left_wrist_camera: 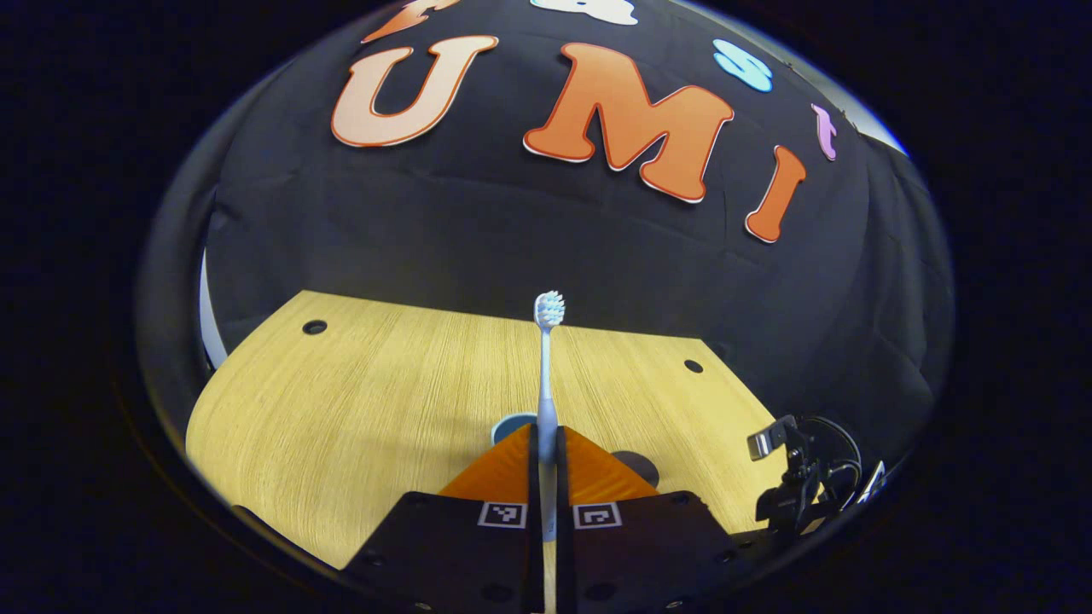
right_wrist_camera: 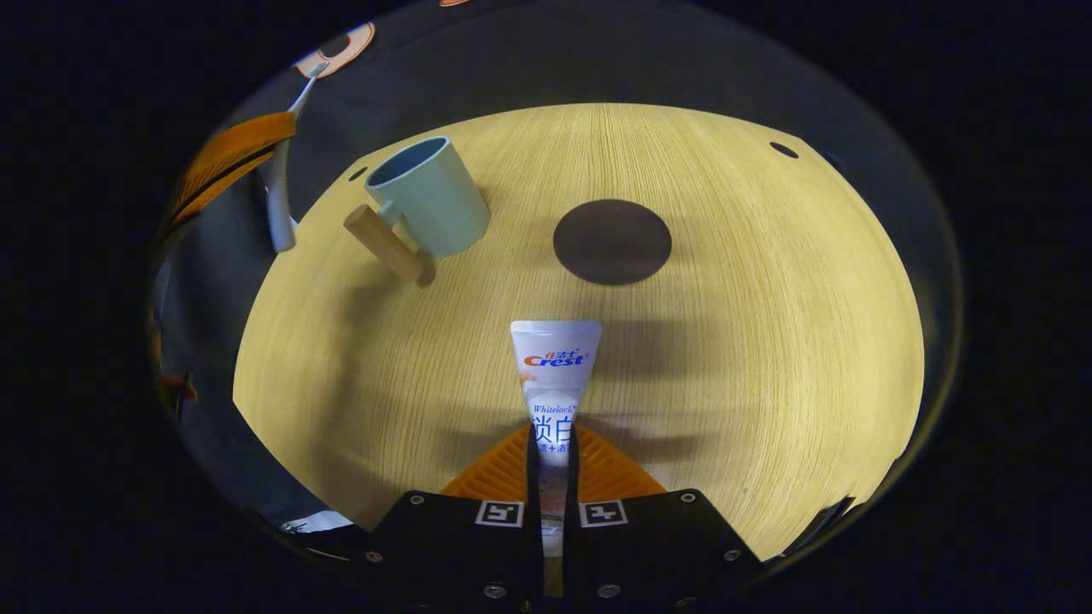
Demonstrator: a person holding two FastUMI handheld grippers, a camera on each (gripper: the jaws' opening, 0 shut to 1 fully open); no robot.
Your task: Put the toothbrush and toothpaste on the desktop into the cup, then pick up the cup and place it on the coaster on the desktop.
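Aloft, left hand-held gripper (left_wrist_camera: pixel 546 456) pinches toothbrush (left_wrist_camera: pixel 547 367), right hand-held gripper (right_wrist_camera: pixel 553 456) pinches toothpaste (right_wrist_camera: pixel 555 375) (cup (right_wrist_camera: pixel 431 198) well apart).

on the pale wood-grain desktop (right_wrist_camera: pixel 725 358), the light blue cup with a wooden handle (right_wrist_camera: pixel 431 200) stands upright at the far left, mouth unobstructed. the dark round coaster (right_wrist_camera: pixel 612 241) lies flat to its right, well apart, bare wood between them.

Cloth-walled booth (left_wrist_camera: pixel 478 239), wooden desktop (right_wrist_camera: pixel 751 341)
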